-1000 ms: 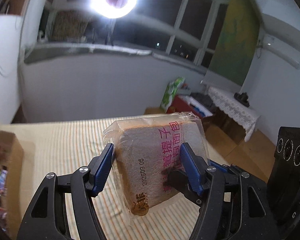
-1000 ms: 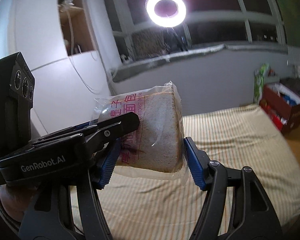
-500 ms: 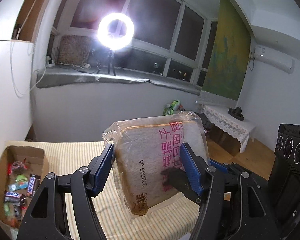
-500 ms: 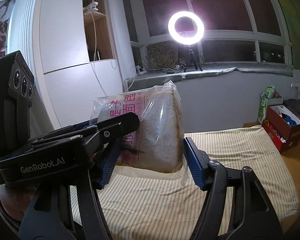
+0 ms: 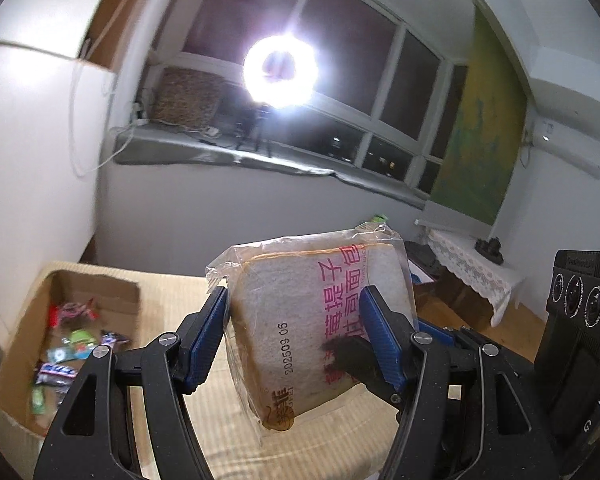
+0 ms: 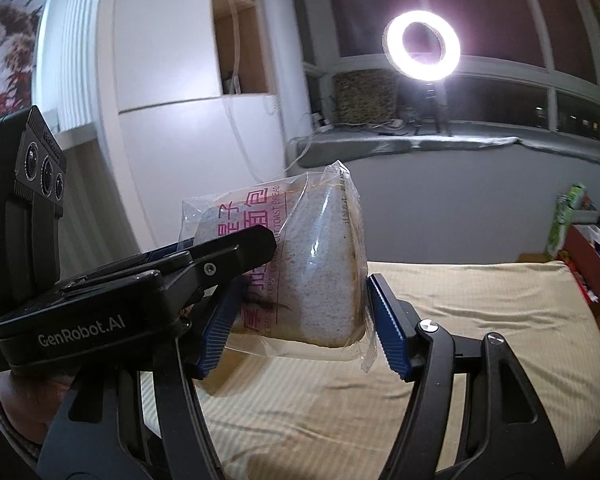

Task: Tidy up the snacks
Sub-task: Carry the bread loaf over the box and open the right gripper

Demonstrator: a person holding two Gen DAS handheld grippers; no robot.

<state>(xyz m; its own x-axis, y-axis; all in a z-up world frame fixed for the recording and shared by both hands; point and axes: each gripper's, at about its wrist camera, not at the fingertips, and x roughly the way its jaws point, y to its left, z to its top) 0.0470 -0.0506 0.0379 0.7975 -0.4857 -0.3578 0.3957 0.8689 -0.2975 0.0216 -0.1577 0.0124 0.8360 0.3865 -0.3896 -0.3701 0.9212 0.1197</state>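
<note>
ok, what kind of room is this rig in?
Looks like a home room used for recording, probably a bedroom: a striped bed, a ring light on the windowsill, and a wall air conditioner.

You see a lit ring light on a tripod on the windowsill. A lace-covered side table stands at right, beneath a green wall hanging.

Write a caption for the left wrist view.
Both grippers clamp one bagged toast slice above a striped bed, snack box at left.
</note>
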